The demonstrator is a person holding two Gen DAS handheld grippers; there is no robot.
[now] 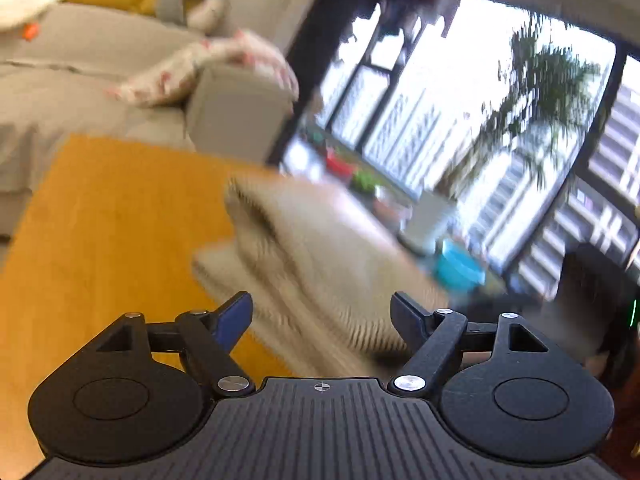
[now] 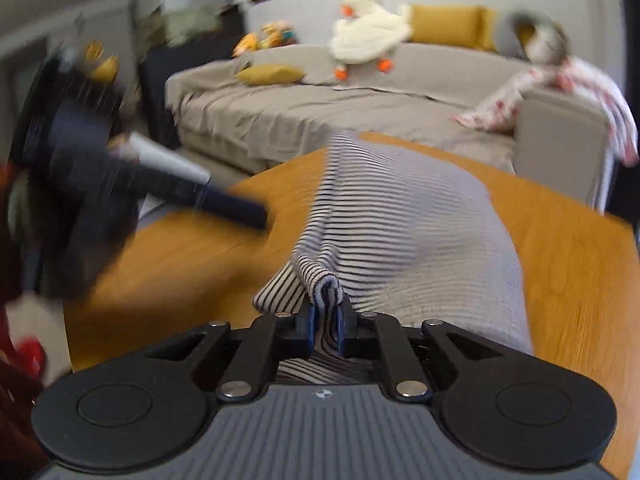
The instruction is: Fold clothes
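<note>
Your striped shirt (image 2: 384, 220) is white with thin dark lines. It lies in a soft, bunched heap on the wooden table (image 2: 560, 272). One rolled edge is lifted up near you, pinched between two blue pads (image 2: 310, 326). The rest slopes down and spreads away across the table. From the other side it looks blurry and tan, folded in thick layers.

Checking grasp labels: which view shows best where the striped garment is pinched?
Right wrist view: the right gripper is shut on a bunched fold of the striped garment. Left wrist view shows only blurred cloth ahead of the open left gripper, no pinch.
</note>
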